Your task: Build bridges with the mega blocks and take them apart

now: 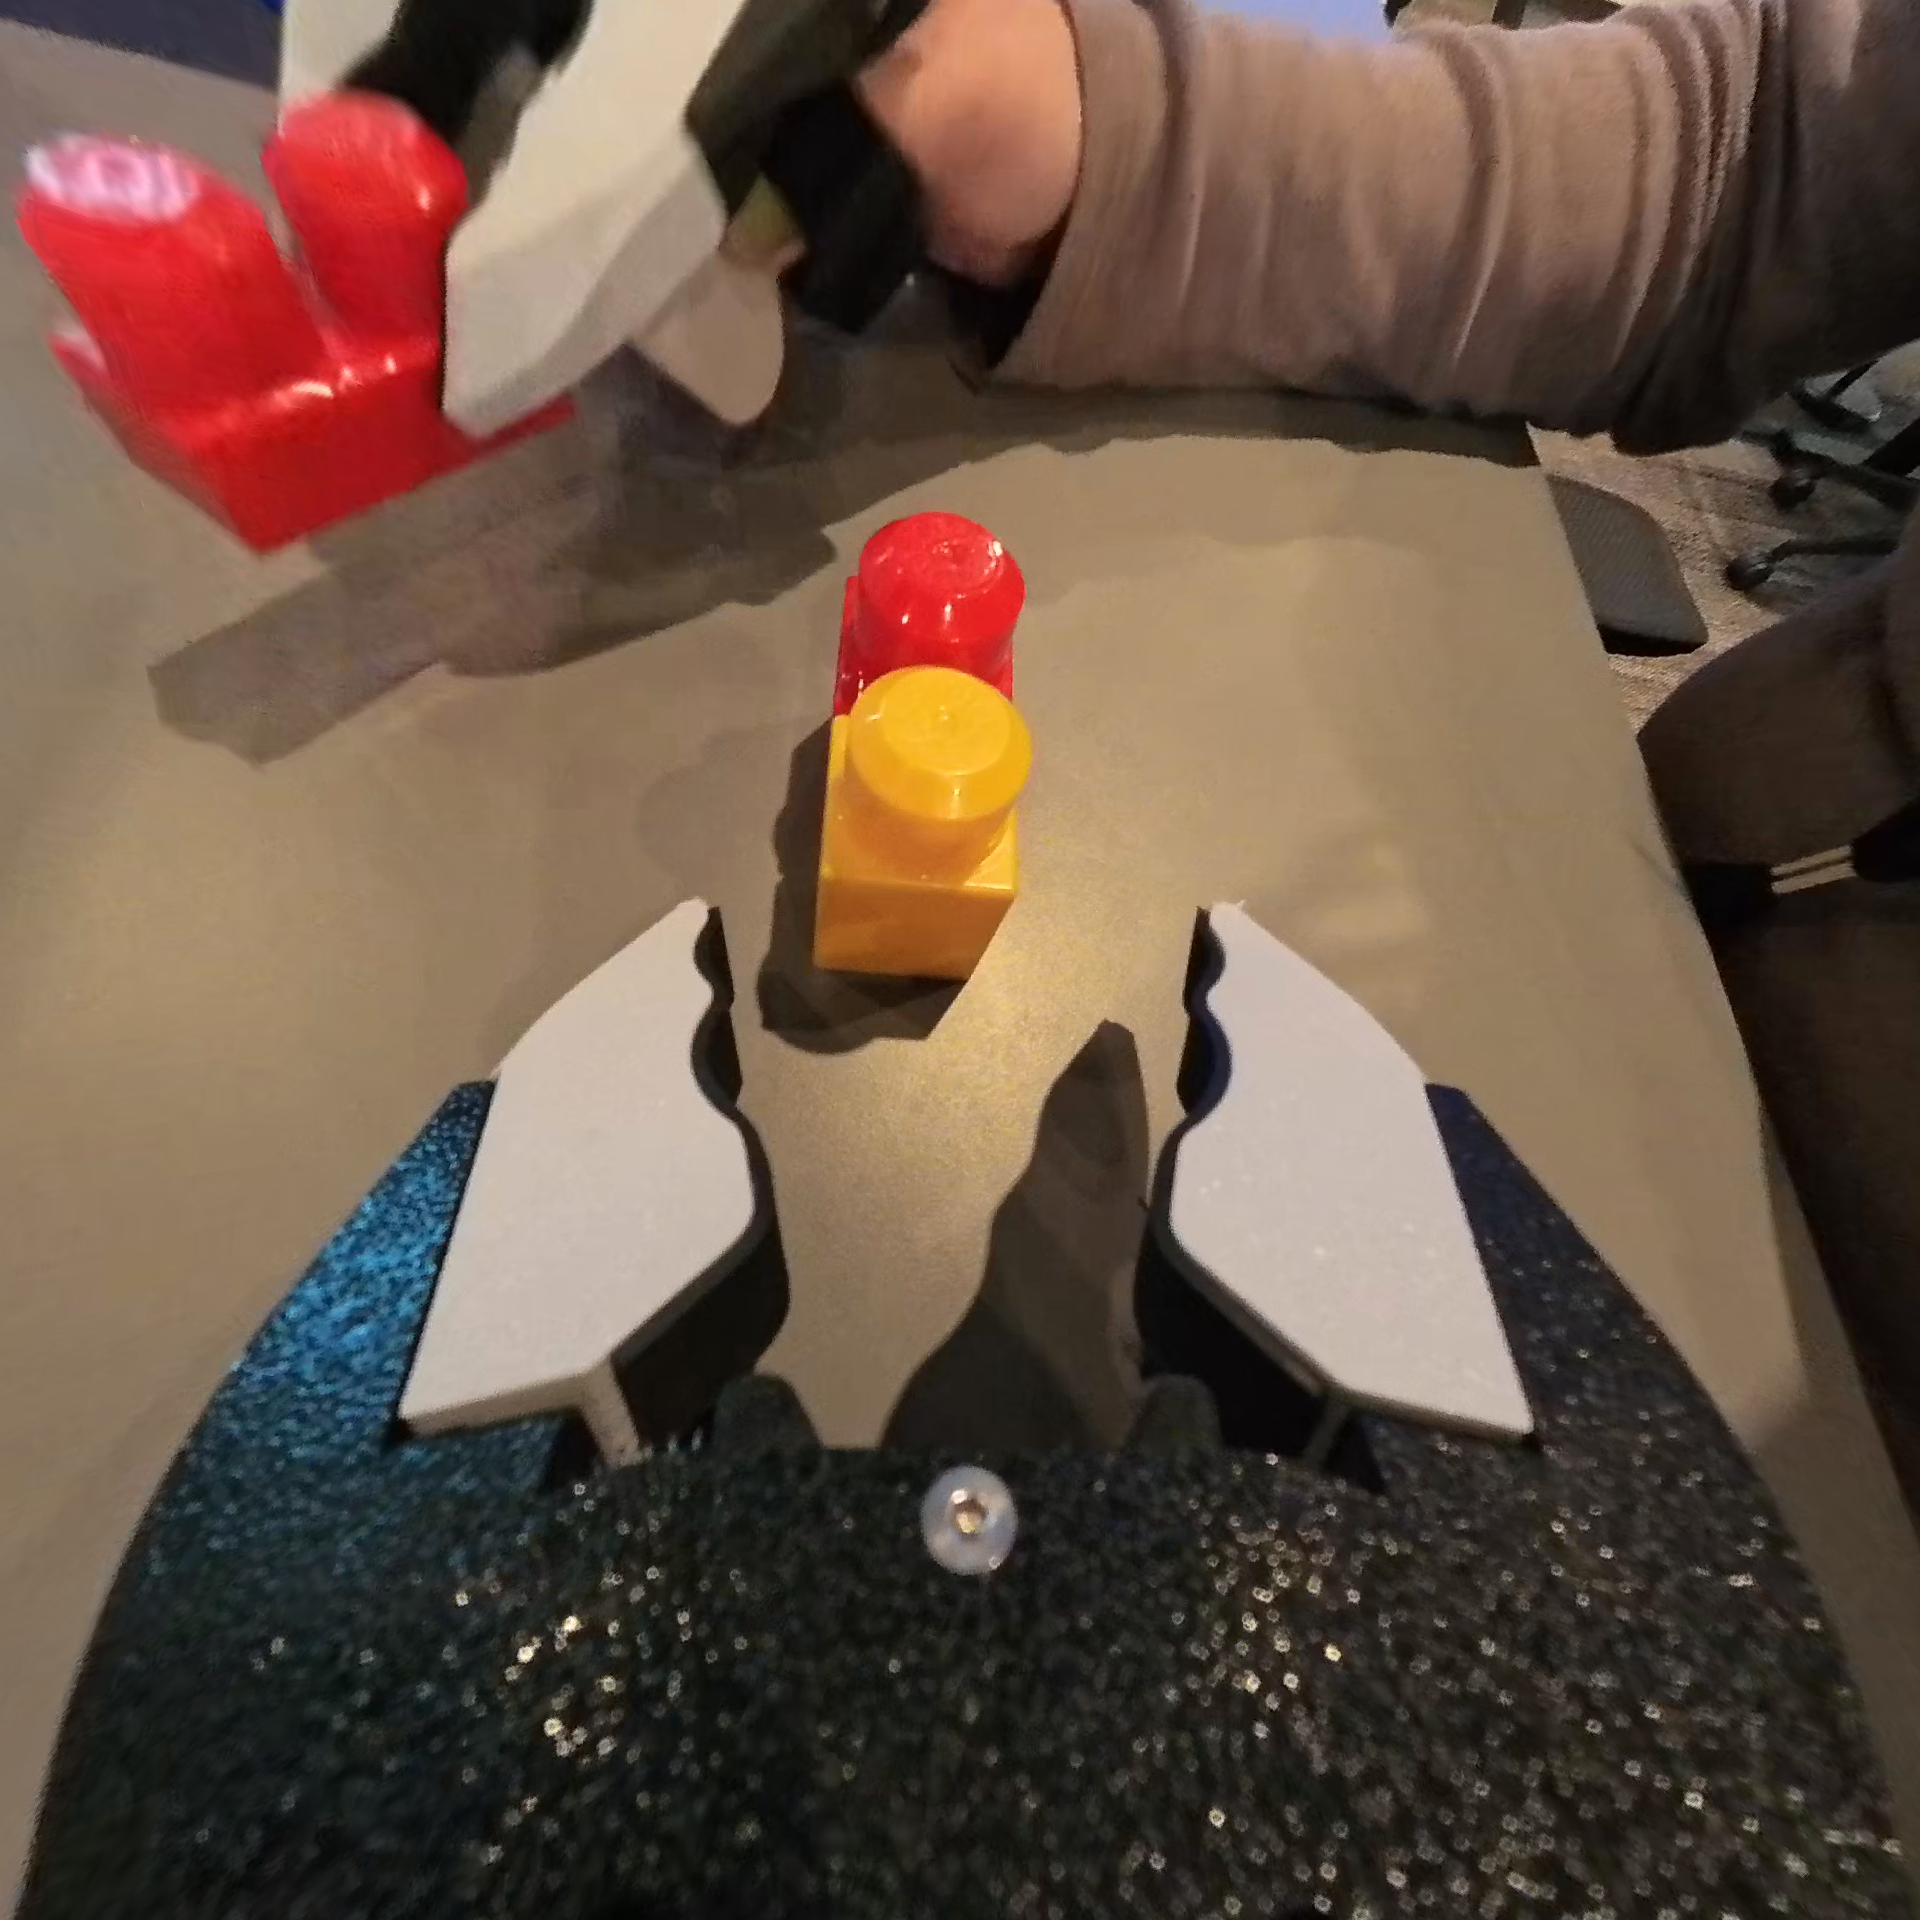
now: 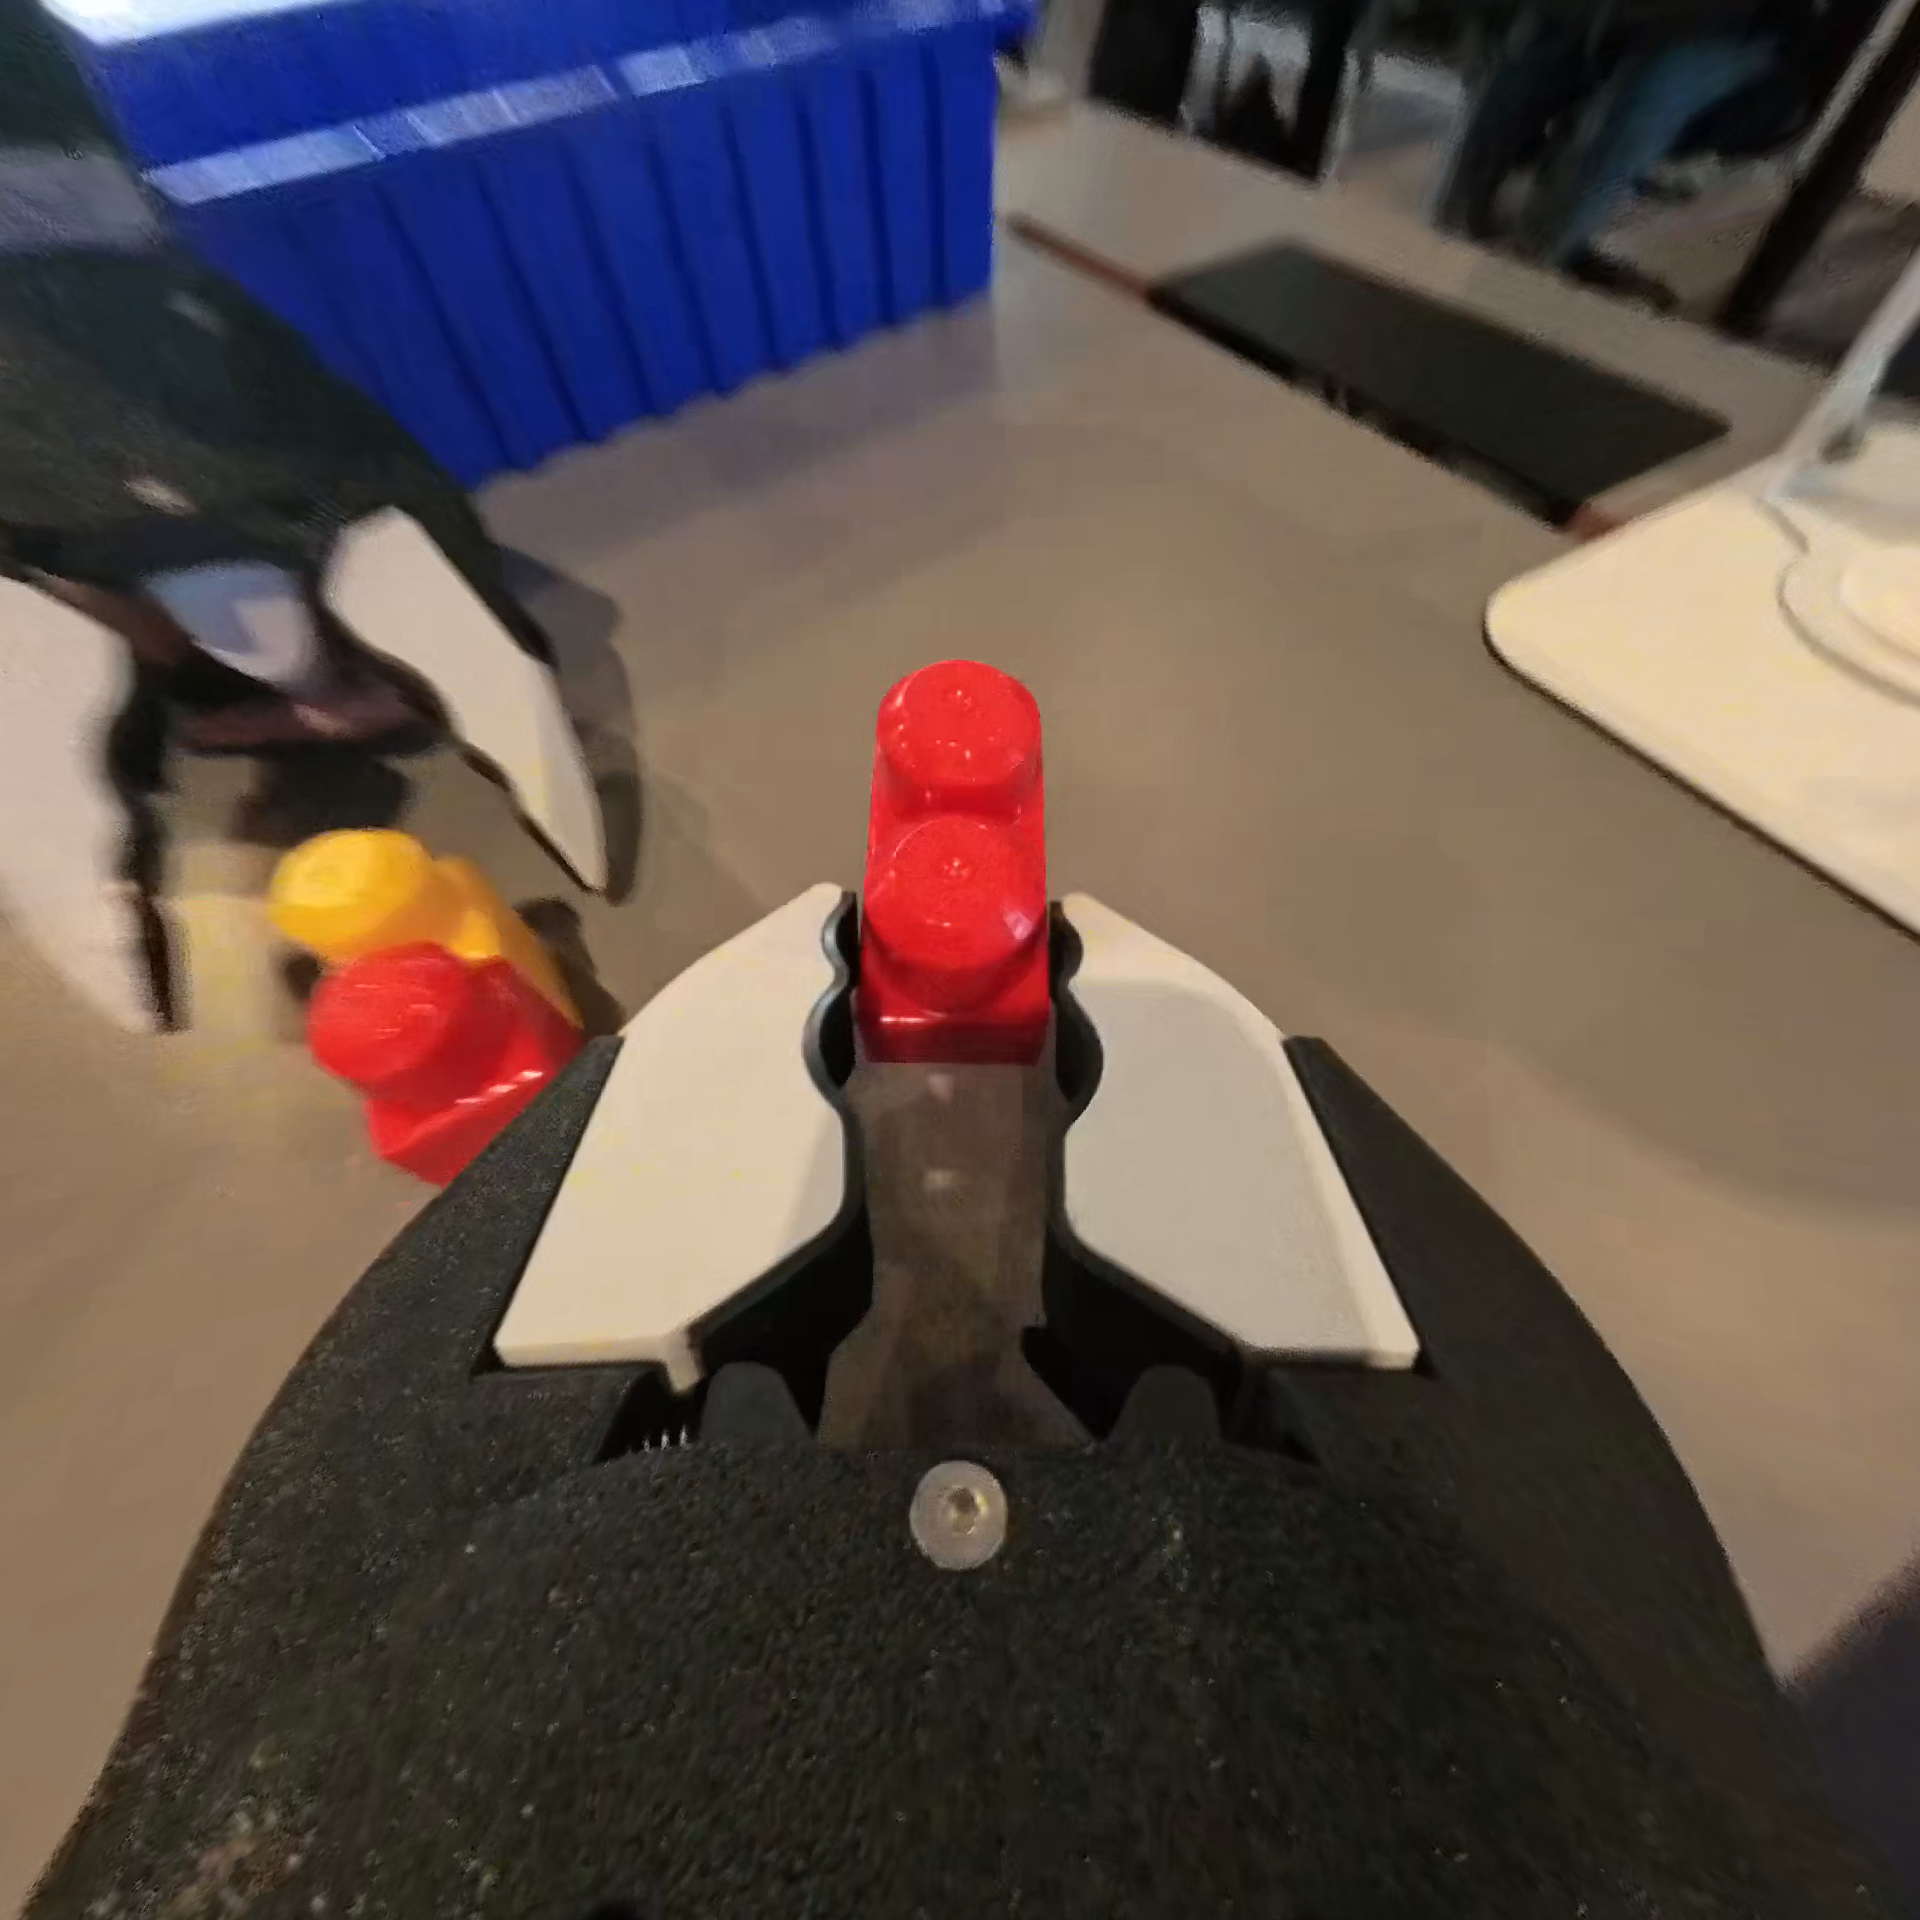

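I am holding the two-stud red hard-plastic mega block (image 2: 954,873) in my right gripper (image 2: 951,977), jaws pinching its base from both flat sides, studs pointing up, block lifted clear of the grey bench (image 2: 1299,831). In the left wrist view the same block (image 1: 249,322) is blurred, up and to the left, carried above the bench. My left gripper (image 1: 961,977) is hovering empty, jaws spread wide, aimed at the one-stud yellow plastic block (image 1: 920,831), which is sitting upright on the bench just ahead of the tips, not touched. Right behind it, touching or nearly so, the one-stud red plastic block (image 1: 935,613) is standing upright too. I am judging these as the two piers and my red block as the span. Handling, as a judgement: the blocks are looking light, stiff, hollow, and glossy, so slippery; a pinch on the rounded studs would probably slide off, so I am favouring the flat side walls of the base, low and square. Being light, the piers will likely skid or tip under a press, so the yellow one wants bracing at its base walls. A blue ribbed plastic bin (image 2: 582,270) is standing at the far edge, and a white flat stand (image 2: 1662,665) is lying off to the right, both well apart from the blocks.
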`<state>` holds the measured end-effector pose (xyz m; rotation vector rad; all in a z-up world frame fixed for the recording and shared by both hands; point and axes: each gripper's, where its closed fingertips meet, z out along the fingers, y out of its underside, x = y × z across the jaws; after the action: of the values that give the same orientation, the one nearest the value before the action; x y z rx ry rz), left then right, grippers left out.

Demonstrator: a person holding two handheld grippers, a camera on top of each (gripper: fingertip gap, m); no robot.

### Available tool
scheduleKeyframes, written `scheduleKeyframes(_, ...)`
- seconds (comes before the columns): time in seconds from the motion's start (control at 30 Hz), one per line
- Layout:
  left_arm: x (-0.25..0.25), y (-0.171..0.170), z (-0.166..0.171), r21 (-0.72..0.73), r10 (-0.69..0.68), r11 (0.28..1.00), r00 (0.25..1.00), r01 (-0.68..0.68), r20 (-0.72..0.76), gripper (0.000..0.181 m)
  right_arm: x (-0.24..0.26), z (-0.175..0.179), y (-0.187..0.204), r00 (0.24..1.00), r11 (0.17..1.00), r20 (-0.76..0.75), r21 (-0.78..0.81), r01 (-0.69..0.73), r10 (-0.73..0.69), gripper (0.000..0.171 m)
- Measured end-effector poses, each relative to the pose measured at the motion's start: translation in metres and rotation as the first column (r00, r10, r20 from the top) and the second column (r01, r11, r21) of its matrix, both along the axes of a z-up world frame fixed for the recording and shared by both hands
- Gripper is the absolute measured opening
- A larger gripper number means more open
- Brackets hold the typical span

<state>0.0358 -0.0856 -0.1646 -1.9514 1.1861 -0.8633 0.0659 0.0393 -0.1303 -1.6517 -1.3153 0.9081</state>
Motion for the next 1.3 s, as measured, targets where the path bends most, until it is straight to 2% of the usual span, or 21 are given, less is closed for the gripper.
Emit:
scheduleKeyframes(0.1,0.000,0.000,0.000,-0.001,0.001,1.000,1.000,-0.001,0.002,0.083,0.002,0.029,-0.034,0.969,0.980,-0.148,0.000,-0.199,0.197,0.034)
scheduleKeyframes(0.17,0.000,0.000,0.000,-0.004,0.001,1.000,1.000,-0.001,0.005,0.083,0.004,0.037,-0.053,0.942,0.956,-0.169,0.004,-0.295,0.291,0.034)
scheduleKeyframes(0.43,0.000,0.001,0.000,-0.003,0.004,1.000,1.000,-0.004,0.004,0.082,-0.010,0.023,-0.092,0.895,0.894,0.007,0.041,-0.445,0.445,0.034)
scheduleKeyframes(0.63,0.000,0.001,0.000,-0.004,0.004,1.000,1.000,-0.004,0.006,0.082,-0.014,0.016,-0.107,0.859,0.860,0.070,0.033,-0.510,0.507,0.034)
scheduleKeyframes(0.93,0.001,0.000,0.000,-0.003,0.001,1.000,1.000,-0.001,0.005,0.083,-0.011,0.002,-0.107,0.842,0.852,0.178,0.034,-0.522,0.509,0.034)
scheduleKeyframes(1.03,-0.005,0.001,0.002,-0.023,0.028,0.999,1.000,-0.028,0.002,0.094,-0.012,-0.001,-0.109,0.837,0.848,0.188,0.037,-0.529,0.513,0.034)
scheduleKeyframes(1.1,-0.014,0.010,0.018,0.022,0.089,0.996,0.995,-0.090,0.046,0.098,-0.011,-0.001,-0.109,0.838,0.849,0.194,0.044,-0.526,0.510,0.034)
scheduleKeyframes(1.2,-0.014,0.012,0.060,0.133,0.091,0.983,0.970,-0.123,0.224,0.088,-0.011,-0.001,-0.109,0.838,0.849,0.203,0.054,-0.526,0.506,0.034)
scheduleKeyframes(1.23,-0.011,0.010,0.067,0.166,0.079,0.978,0.966,-0.123,0.247,0.085,-0.011,-0.001,-0.109,0.838,0.849,0.205,0.057,-0.526,0.505,0.034)
scheduleKeyframes(1.3,-0.003,0.008,0.066,0.226,0.071,0.967,0.978,-0.115,0.196,0.082,-0.011,-0.001,-0.109,0.839,0.849,0.204,0.057,-0.525,0.505,0.034)
